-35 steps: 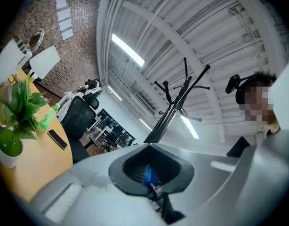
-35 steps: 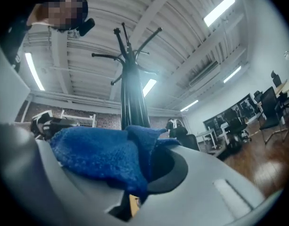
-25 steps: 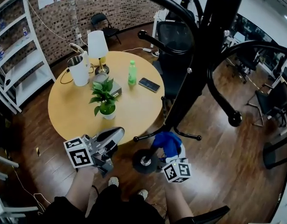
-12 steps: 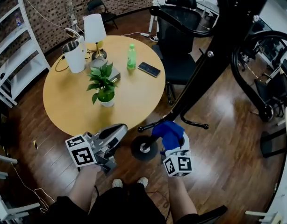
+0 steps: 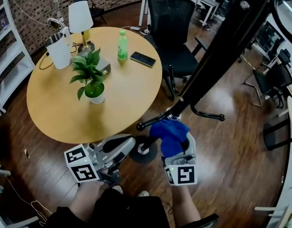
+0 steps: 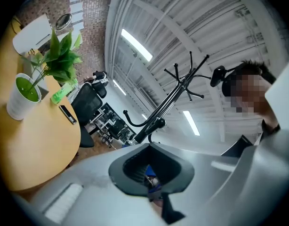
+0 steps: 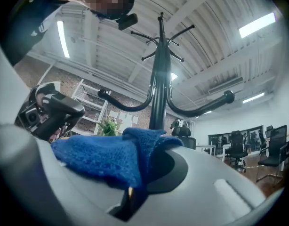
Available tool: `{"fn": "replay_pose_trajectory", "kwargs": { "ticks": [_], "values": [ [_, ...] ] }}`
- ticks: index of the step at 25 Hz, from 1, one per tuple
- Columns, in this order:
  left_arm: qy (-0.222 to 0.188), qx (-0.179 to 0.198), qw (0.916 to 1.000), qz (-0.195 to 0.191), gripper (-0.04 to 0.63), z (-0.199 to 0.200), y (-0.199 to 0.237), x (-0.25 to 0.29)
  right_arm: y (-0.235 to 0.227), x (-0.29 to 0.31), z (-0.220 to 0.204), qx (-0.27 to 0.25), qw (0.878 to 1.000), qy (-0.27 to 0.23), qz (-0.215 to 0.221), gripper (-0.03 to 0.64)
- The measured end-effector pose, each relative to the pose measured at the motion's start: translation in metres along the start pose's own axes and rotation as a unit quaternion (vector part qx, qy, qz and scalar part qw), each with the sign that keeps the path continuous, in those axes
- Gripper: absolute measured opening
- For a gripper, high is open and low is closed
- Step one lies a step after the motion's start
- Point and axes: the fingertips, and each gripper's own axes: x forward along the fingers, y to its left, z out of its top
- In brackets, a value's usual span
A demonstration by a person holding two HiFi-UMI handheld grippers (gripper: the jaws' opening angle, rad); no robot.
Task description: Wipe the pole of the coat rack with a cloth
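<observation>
The right gripper has its jaws clamped on a blue cloth, which bunches up over the jaw tips. In the head view the cloth sits low on the coat rack, right by the bottom of the black pole, which slants off toward 1 o'clock. I cannot tell if cloth and pole touch. In the right gripper view the pole rises just behind the cloth at 12 o'clock.

The rack's round base rests on the wood floor, at 9 o'clock from the cloth. The left gripper is further out at 9 o'clock, beside the base, jaws together and holding nothing.

The round table lies at 10 o'clock with a potted plant, green bottle, phone and lamp.
</observation>
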Motion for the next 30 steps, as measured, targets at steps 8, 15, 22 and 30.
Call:
{"fn": "replay_pose_trajectory", "kwargs": {
  "ticks": [8, 15, 22, 30],
  "values": [
    [-0.008, 0.078, 0.9939, -0.078, 0.005, -0.089, 0.044, 0.014, 0.009, -0.019, -0.081, -0.008, 0.995, -0.095, 0.014, 0.025],
    [-0.017, 0.131, 0.9870, -0.092, 0.005, -0.180, 0.118, -0.016, 0.023, -0.050, -0.246, 0.001, 0.997, -0.082, 0.007, 0.025],
    [-0.016, 0.123, 0.9903, -0.064, 0.005, -0.229, 0.171, -0.028, 0.046, -0.076, -0.385, 0.042, 0.999, -0.005, 0.011, 0.025],
    [-0.007, 0.121, 0.9921, -0.029, 0.005, -0.243, 0.196, -0.037, 0.087, -0.095, -0.550, 0.086, 0.981, 0.167, 0.047, 0.025]
  ]
}}
